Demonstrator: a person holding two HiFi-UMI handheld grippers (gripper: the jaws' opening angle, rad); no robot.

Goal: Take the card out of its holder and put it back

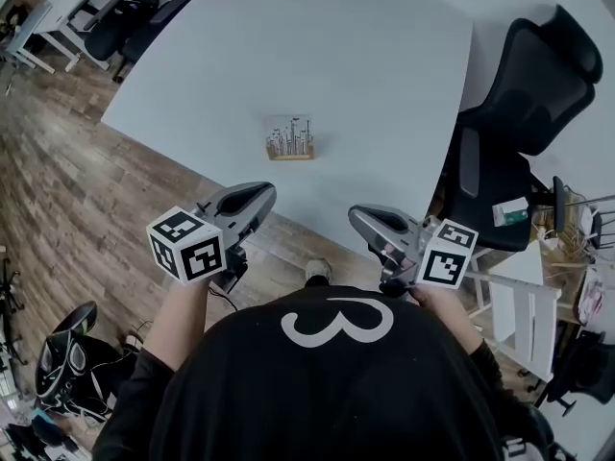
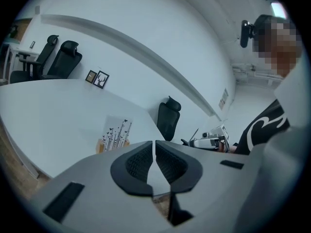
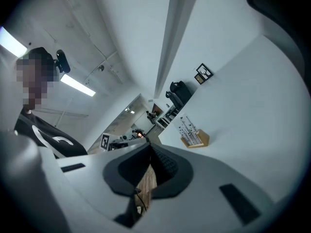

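The card (image 1: 288, 134) sits in its holder (image 1: 290, 154) on the worktop (image 1: 384, 84). The left tool (image 1: 261, 196) and right tool (image 1: 359, 219) are closed and empty, so nothing looks started.

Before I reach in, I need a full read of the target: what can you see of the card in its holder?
The card is a small, pale rectangle, seemingly paper, printed with thin dark upright stems and tiny dark shapes; finer detail is too small to tell. It stands on its lower edge in a low, light wooden holder, printed face toward the person. The holder sits on the white table, toward its near edge. Only the holder touches the card.
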